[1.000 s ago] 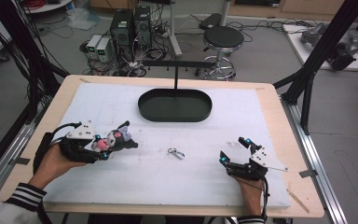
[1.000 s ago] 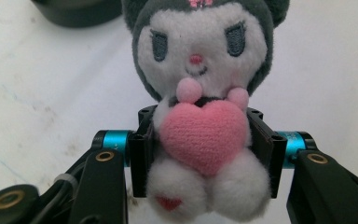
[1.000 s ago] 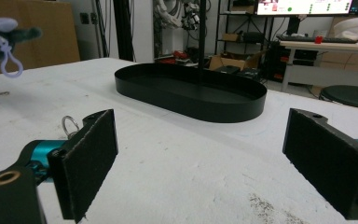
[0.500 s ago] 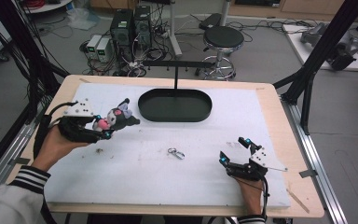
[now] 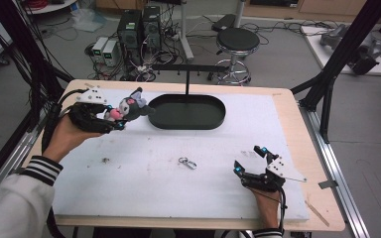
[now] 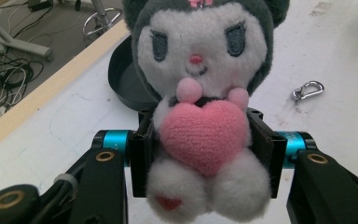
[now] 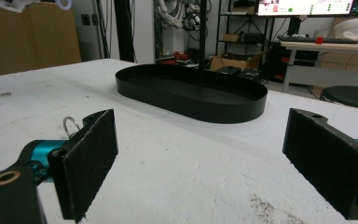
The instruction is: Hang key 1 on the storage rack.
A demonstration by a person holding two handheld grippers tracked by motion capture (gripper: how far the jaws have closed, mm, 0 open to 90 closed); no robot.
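Observation:
A plush doll [image 5: 128,107] with a dark hood, white face and pink heart [image 6: 204,132] is clamped at its body between the jaws of my left gripper [image 5: 116,118] [image 6: 204,151]. It hangs above the table just left of the black oval tray [image 5: 187,111] [image 6: 126,79] [image 7: 191,91]. A small metal clasp [image 5: 187,162] [image 6: 307,90] [image 7: 70,125] lies on the white mat near the middle. My right gripper [image 5: 250,159] [image 7: 200,163] rests at the front right, jaws wide apart with nothing between them, facing the tray.
A thin black post [image 5: 187,82] with a crossbar rises behind the tray. The white mat [image 5: 178,188] covers the wooden table. A stool [image 5: 238,42] and computer boxes stand on the floor beyond the far edge.
My left gripper has carried the plush up and toward the far right, closer to the tray's left end. The right gripper and the clasp have stayed put.

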